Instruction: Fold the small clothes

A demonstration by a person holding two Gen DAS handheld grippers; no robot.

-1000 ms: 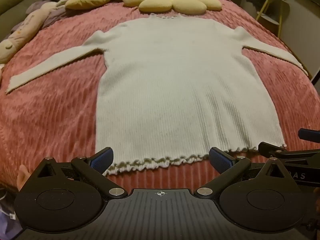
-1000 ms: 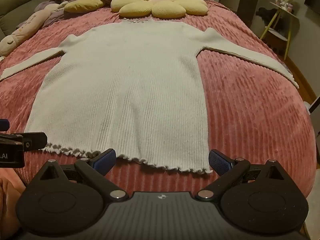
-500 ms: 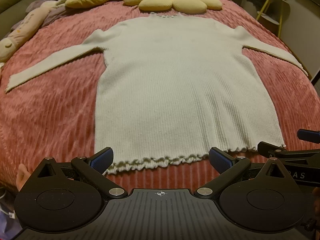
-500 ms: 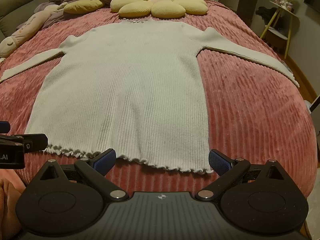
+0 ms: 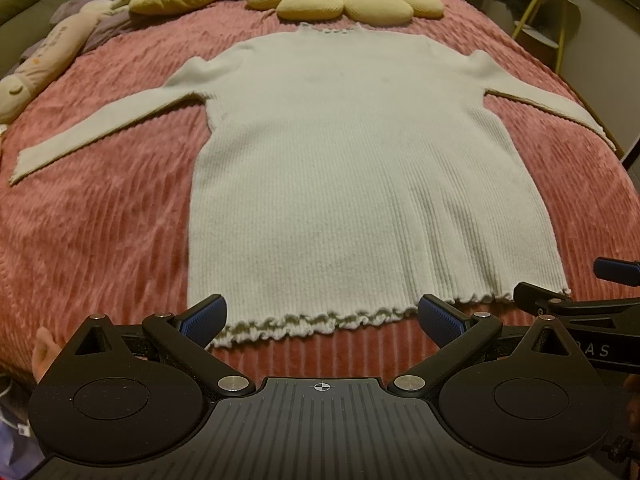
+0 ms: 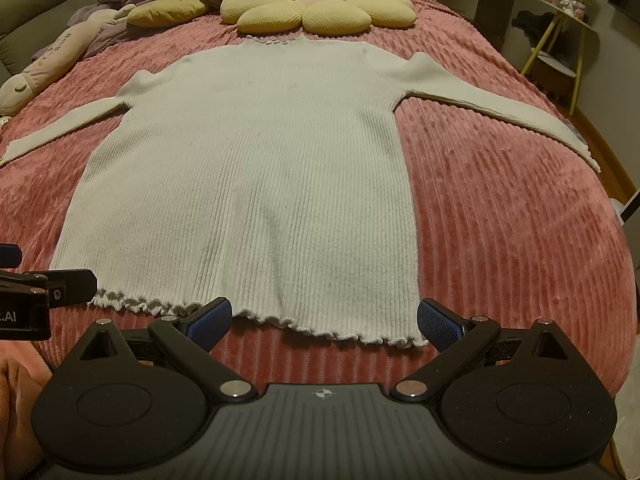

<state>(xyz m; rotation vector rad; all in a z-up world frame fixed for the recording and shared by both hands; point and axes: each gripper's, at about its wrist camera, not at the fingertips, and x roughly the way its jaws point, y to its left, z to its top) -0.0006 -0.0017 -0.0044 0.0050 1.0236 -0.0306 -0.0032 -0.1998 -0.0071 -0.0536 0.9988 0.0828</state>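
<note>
Nothing has moved in a second: both tongs, left (image 5: 322, 316) and right (image 6: 324, 318), hover wide open at the flat sweater's (image 5: 360, 168) hem, folding unstarted.

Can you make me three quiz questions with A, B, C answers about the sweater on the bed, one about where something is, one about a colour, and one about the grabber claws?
1. Where is the yellow flower pillow?
A. Beyond the sweater's collar
B. On top of the hem
C. Under a sleeve

2. What colour is the bedspread under the white sweater?
A. Blue
B. Pink
C. Green

3. How are the left gripper and right gripper?
A. Both shut on the hem
B. One shut on a sleeve
C. Both open, holding nothing

Answers:
1 A, the pillow lies past the ruffled collar at the far end of the bed.
2 B, ribbed pink fabric shows all around the sweater.
3 C, each pair of blue pads stands wide apart near the ruffled hem.
</note>
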